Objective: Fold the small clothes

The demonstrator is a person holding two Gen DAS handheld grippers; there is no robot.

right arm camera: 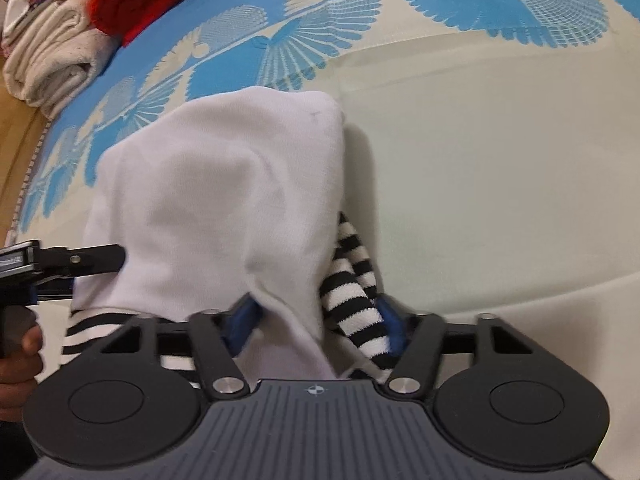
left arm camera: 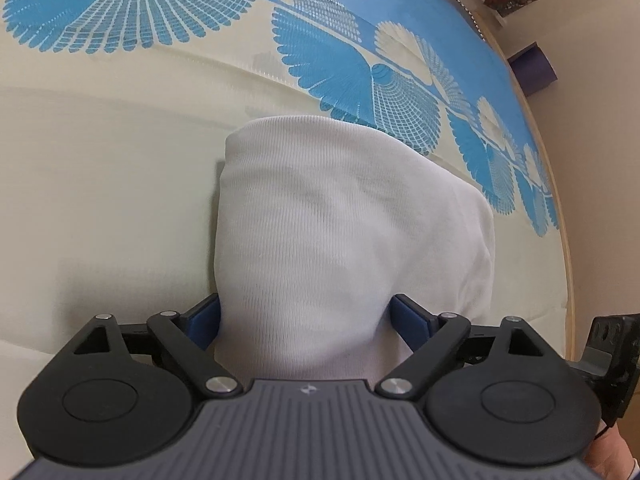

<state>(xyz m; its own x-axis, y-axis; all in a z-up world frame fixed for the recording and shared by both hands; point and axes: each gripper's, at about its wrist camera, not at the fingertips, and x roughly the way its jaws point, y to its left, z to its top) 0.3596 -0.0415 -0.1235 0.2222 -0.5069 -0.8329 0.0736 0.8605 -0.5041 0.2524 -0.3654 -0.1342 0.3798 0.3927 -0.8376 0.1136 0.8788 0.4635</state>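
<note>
- The white garment [left arm camera: 340, 240] lies bunched on the blue-and-cream patterned bedcover [left arm camera: 120, 160].
- The left gripper [left arm camera: 306, 320] stands with jaws spread wide; white cloth lies between its blue pads, which are not clamping it.
- The right gripper [right arm camera: 316, 320] has jaws half closed around a white fold and the black-and-white striped cuff [right arm camera: 356, 300] (real grip? cannot tell).
- Folded towels [right arm camera: 52, 56] sit at the bed's far edge.

Ribbed white knit cloth [left arm camera: 340, 240], matt blk plastic gripper [left arm camera: 306, 320]

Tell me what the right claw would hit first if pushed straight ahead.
Most likely the white cloth bunched between its fingers, with the striped sleeve beside it; the bedsheet lies beyond.
</note>
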